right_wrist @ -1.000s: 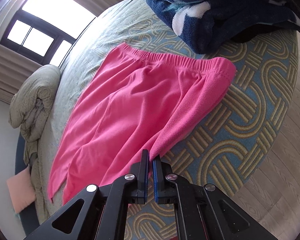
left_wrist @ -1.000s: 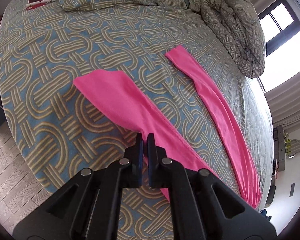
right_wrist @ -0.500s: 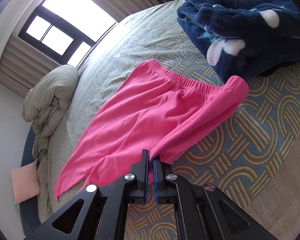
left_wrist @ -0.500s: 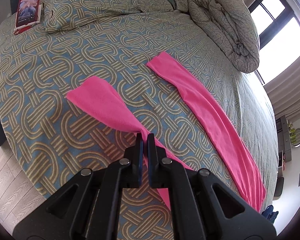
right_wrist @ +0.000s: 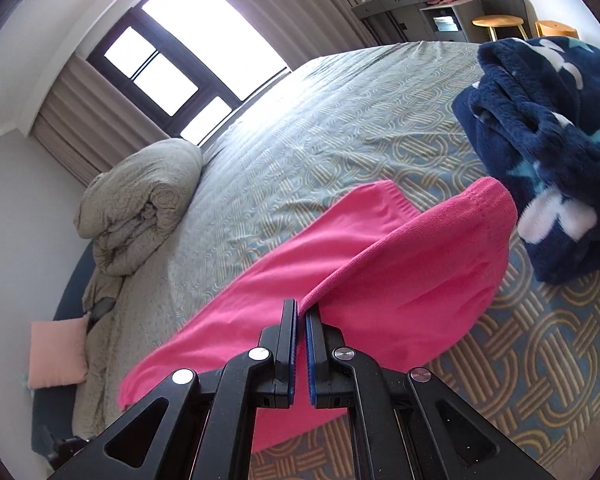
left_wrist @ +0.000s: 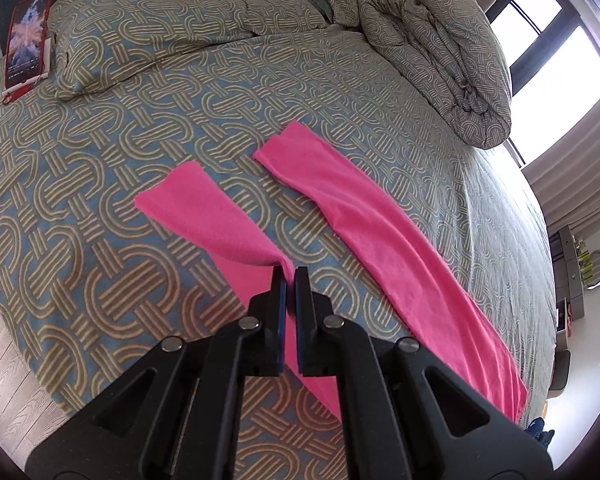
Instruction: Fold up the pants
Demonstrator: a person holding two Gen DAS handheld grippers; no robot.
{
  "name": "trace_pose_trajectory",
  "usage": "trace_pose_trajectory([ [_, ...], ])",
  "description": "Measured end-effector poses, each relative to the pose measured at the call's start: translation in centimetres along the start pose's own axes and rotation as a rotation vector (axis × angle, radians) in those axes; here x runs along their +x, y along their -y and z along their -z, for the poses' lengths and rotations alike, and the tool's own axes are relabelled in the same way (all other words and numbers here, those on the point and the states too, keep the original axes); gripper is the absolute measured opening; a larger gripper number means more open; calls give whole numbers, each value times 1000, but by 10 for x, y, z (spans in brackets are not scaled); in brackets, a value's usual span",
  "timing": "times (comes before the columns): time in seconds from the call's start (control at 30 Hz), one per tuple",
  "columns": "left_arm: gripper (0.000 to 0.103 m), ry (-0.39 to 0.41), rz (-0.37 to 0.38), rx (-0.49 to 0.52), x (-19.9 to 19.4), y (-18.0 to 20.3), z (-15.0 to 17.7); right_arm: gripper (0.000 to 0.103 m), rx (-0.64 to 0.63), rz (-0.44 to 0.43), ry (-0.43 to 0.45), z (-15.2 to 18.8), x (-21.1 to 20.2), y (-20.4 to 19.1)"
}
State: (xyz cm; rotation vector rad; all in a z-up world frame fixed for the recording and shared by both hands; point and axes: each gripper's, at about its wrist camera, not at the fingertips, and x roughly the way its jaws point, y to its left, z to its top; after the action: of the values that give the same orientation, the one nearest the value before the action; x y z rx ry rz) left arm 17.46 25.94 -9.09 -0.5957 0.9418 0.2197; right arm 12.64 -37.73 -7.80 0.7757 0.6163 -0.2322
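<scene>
The pink pants (left_wrist: 380,232) lie on the patterned bed cover (left_wrist: 100,152), both legs stretched toward the pillow end, their cuffs apart. The leg nearer the bed's side edge is pinched up into a raised ridge, its cuff still flat on the cover. At the other end the ribbed elastic waistband (right_wrist: 488,216) is lifted at one corner and curls over the seat.

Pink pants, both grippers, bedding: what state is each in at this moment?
pink pants: spread on the bed, near leg and waistband side lifted off it.
left gripper: shut on the near leg's edge.
right gripper: shut on the waistband side's edge.
duvet: bunched in a heap by the window.
navy blanket: crumpled beside the waistband.
phone: lying flat, screen lit.
</scene>
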Motion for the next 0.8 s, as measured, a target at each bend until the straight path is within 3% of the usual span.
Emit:
trace_pose_trajectory([
  [0.3,5,37,-44,65,32,61,-58,3,0,48,-32,-60,74,-22],
  [0.47,5,-7,-64,69,70,94,-89,3,6,107,-70,-89,125,-26],
  [0.63,5,-78,-154,89,127,118,-105,4,-35,232,-176,-102,187,-22],
  [0.73,6,-110,-183,94,151,125,-106,11,-35,321,-244,-101,215,-10],
  [0.8,10,-107,-211,122,156,131,-108,12,-35,331,-268,-101,223,-5],
])
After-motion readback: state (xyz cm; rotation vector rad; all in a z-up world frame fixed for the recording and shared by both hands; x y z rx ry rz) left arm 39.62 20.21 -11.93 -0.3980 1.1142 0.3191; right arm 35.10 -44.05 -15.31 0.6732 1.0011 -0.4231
